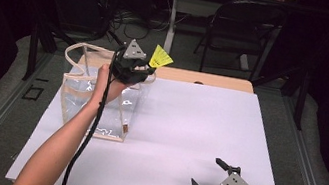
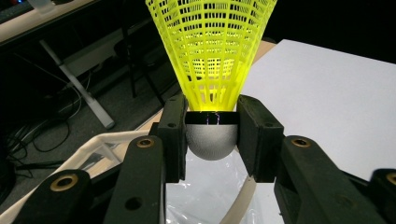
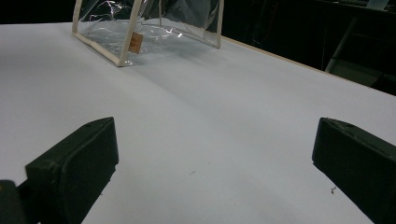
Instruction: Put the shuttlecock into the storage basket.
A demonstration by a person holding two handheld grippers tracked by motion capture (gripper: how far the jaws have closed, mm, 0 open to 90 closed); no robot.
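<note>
The white table (image 1: 184, 141) is seen with a clear bag (image 1: 99, 104) standing at its ten o'clock corner. Above the bag's opening, a yellow shuttlecock (image 1: 160, 58) is clenched by its grey cork in the left tongs (image 1: 148, 69). At five o'clock, the right tongs (image 1: 207, 173) are held released.

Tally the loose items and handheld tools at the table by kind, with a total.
Yellow shuttlecock: 1, clamped by its grey cork in the left gripper
Clear bag with cream trim: 1, standing on the white table
Grippers: 2, the left one and the right gripper, open over the table
Total: 4
</note>
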